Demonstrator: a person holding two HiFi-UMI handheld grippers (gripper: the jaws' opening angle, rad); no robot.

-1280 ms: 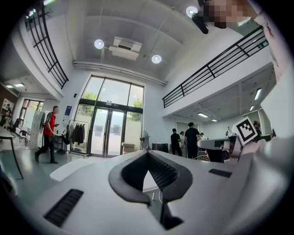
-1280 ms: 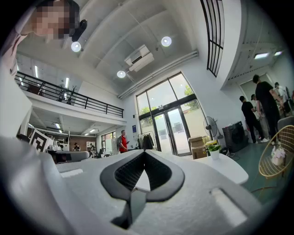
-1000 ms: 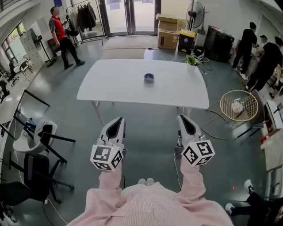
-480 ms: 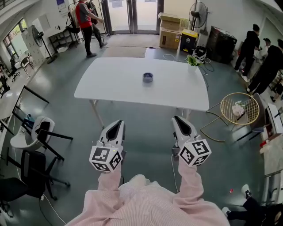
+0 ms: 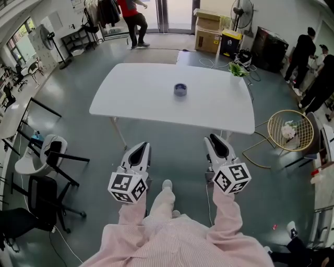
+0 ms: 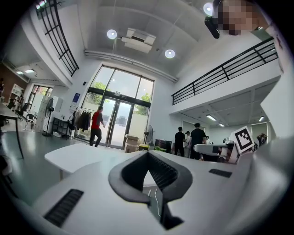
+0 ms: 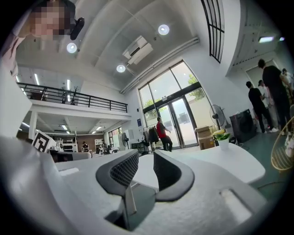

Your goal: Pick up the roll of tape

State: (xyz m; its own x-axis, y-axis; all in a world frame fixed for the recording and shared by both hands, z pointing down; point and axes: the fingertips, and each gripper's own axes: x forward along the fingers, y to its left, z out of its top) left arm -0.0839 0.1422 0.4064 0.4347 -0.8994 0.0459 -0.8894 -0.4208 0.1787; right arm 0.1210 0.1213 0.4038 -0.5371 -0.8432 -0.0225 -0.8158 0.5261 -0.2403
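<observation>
The roll of tape (image 5: 180, 89), a small dark blue-grey ring, lies flat near the middle of the white table (image 5: 130, 99). Both grippers hang over the floor short of the table's near edge, well apart from the tape. My left gripper (image 5: 140, 148) points at the table; in the left gripper view its pads meet at the tip, so the left gripper (image 6: 148, 155) is shut on nothing. My right gripper (image 5: 215, 141) is level with it. In the right gripper view the right gripper (image 7: 146, 158) has jaws opening, with a gap and nothing between them. Neither gripper view shows the tape.
A potted plant (image 5: 237, 69) stands on the table's far right corner. Office chairs (image 5: 49, 156) stand at the left, a gold wire basket (image 5: 289, 130) at the right. Cardboard boxes (image 5: 209, 31) and a fan are behind. A person in red (image 5: 133, 13) walks by the doors; people in black (image 5: 308, 52) stand at the right.
The table has come a little nearer in the head view, and a shoe now shows between my arms. The person in red has walked from the far left to the doors.
</observation>
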